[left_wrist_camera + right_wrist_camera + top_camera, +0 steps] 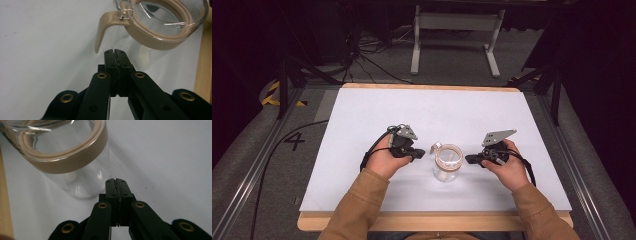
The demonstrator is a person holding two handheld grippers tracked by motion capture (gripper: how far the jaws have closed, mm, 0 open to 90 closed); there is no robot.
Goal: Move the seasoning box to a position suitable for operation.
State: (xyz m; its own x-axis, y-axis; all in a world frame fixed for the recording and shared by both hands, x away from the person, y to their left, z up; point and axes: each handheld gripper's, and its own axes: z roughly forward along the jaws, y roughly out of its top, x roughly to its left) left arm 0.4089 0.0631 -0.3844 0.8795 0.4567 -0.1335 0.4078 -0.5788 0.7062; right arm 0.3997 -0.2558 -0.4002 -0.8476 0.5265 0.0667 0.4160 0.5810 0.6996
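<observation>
Both grippers, left gripper (422,153) and right gripper (469,159), are flanking the lidded glass jar (447,163), jaws clenched empty; its tan latch (100,31) probably remains unopened.

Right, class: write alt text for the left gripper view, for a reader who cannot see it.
A clear glass jar with a tan lid ring and a curved tan latch stands on a white table, just beyond the left gripper. The gripper's two black jaws are shut together with nothing between them, their tips just short of the latch.
</observation>
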